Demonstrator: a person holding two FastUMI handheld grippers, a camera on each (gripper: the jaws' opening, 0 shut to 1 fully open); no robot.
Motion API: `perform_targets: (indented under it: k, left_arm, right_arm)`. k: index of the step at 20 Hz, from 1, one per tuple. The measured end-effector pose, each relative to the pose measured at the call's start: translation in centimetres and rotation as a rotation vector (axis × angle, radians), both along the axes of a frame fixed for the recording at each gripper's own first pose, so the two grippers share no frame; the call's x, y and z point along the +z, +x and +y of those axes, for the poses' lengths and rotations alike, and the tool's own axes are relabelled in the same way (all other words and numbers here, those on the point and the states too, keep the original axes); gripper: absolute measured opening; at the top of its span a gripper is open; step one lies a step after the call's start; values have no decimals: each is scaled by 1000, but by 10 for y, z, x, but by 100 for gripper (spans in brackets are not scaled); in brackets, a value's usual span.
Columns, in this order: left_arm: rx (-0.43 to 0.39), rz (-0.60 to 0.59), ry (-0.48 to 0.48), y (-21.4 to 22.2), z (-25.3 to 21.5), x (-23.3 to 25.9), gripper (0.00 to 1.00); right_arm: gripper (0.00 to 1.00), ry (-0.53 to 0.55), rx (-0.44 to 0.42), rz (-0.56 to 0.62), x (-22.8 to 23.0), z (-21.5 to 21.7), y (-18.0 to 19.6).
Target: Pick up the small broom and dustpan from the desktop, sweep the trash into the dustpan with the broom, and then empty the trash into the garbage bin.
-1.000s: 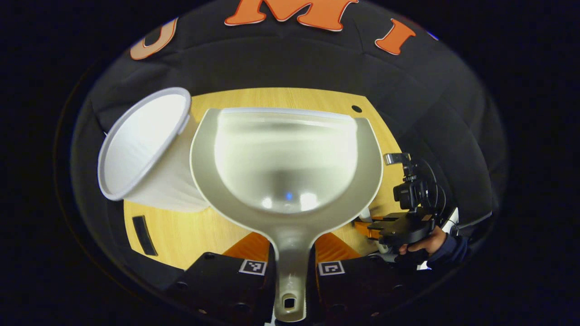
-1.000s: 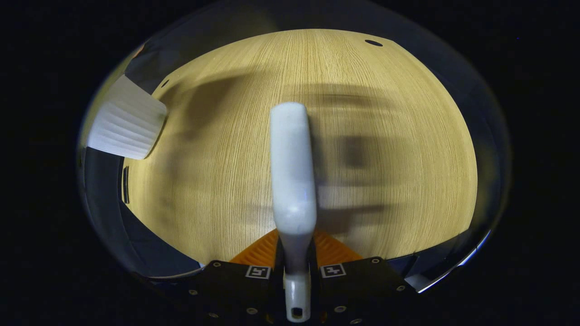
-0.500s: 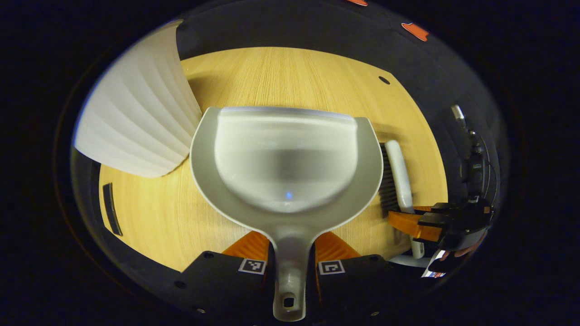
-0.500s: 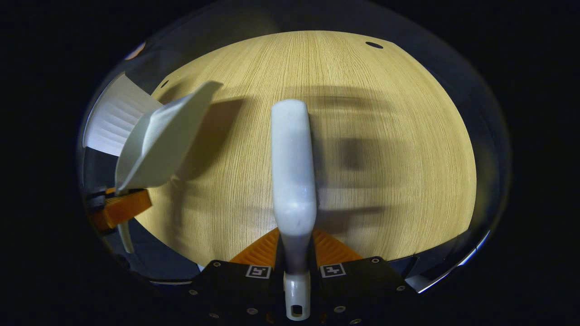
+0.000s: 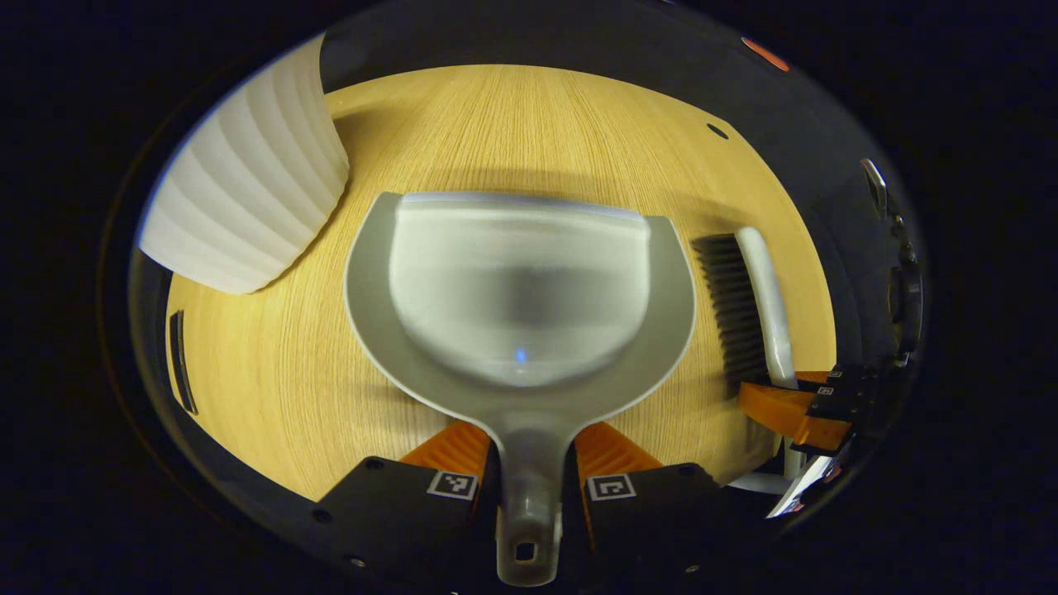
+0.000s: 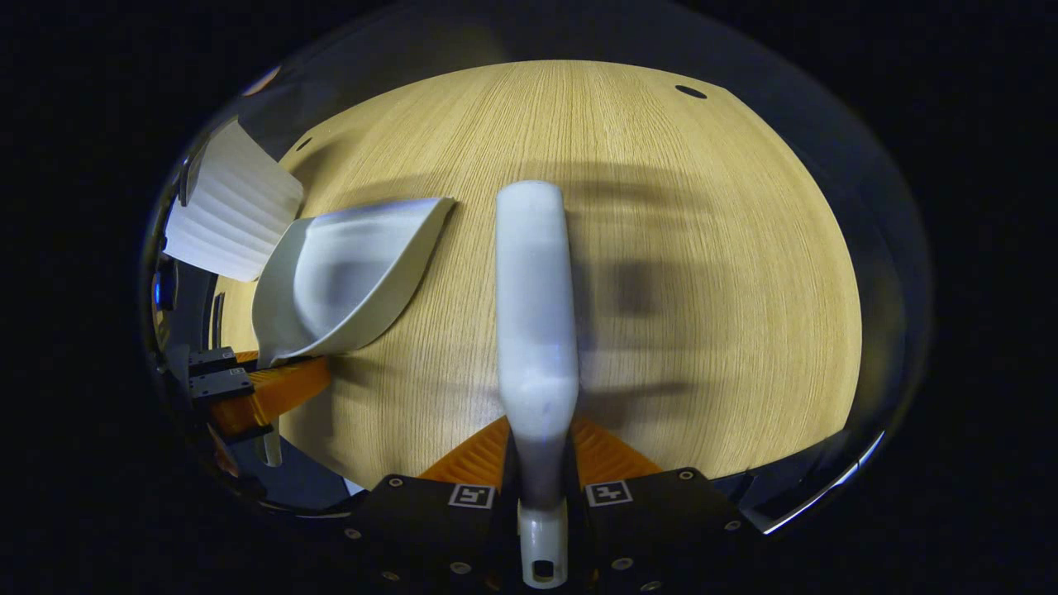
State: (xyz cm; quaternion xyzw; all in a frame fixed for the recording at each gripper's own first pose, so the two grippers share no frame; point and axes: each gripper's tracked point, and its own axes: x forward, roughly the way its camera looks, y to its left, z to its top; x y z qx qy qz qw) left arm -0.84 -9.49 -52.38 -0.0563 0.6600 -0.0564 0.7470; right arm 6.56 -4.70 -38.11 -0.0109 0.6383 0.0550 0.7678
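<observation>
Dustpan of pale grey glossy plastic [image 5: 521,297], with a rounded scoop and a short handle that has a small hole at its end, is held by the left hand-held gripper [image 5: 529,463]; both fingers press on the handle from the two sides. It hangs above the light wooden tabletop [image 5: 496,124], its open front edge pointing away from the camera, and the scoop looks empty. No brand or readable writing shows on it; the only marks are small square black-and-white code tags on the gripper bodies. In the right gripper view the same dustpan [image 6: 347,273] appears at the left, tilted, near the white ribbed garbage bin [image 6: 231,215]. The small broom with a white plastic back [image 6: 536,314] is clamped by its handle in the right hand-held gripper [image 6: 541,463], and it lies along the view over the tabletop. In the left gripper view its dark bristles [image 5: 731,306] face toward the dustpan, just beside its right rim. The bin [image 5: 248,182] stands at the upper left of the tabletop.
</observation>
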Motion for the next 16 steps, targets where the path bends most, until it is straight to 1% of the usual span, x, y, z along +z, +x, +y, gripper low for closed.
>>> perform_targets:
  k: [2,3,5,6,7,8,9,10,11,12,13,15,16]
  left_arm:
    - [-5,-7,4,1,-5,-3,37]
    - [-10,-11,-7,2,-11,-2,39]
    - [-16,-21,-12,4,-17,0,51]
    - [-15,-29,-12,6,-19,2,60]
    - [-12,-41,-17,2,-17,11,63]
    - [-9,-60,-20,7,-17,22,72]
    - [-3,-82,-27,9,-20,33,78]
    - [5,-102,-21,11,-17,48,89]
    - [15,-144,-22,16,-17,62,89]
    - [22,-183,-19,23,-16,77,90]
    - [24,-234,-11,32,-15,94,90]
    - [23,-371,27,57,-7,137,90]
    - [24,-453,57,70,-2,163,90]
  right_arm:
    - [29,5,7,-2,0,0,-1]
    - [33,9,9,-6,1,0,0]
    - [37,15,3,-18,3,2,1]
    - [51,20,-9,-30,9,3,1]
    - [27,41,-18,-57,14,6,4]
    - [40,59,-24,-86,20,8,7]
    - [27,79,-31,-117,30,9,11]
    - [41,96,-40,-144,40,9,11]
    - [39,104,-49,-170,50,10,15]
    - [55,103,-60,-203,59,8,21]
    - [67,104,-70,-245,71,8,28]
    - [82,110,-96,-345,101,5,45]
    - [85,115,-111,-408,119,6,56]
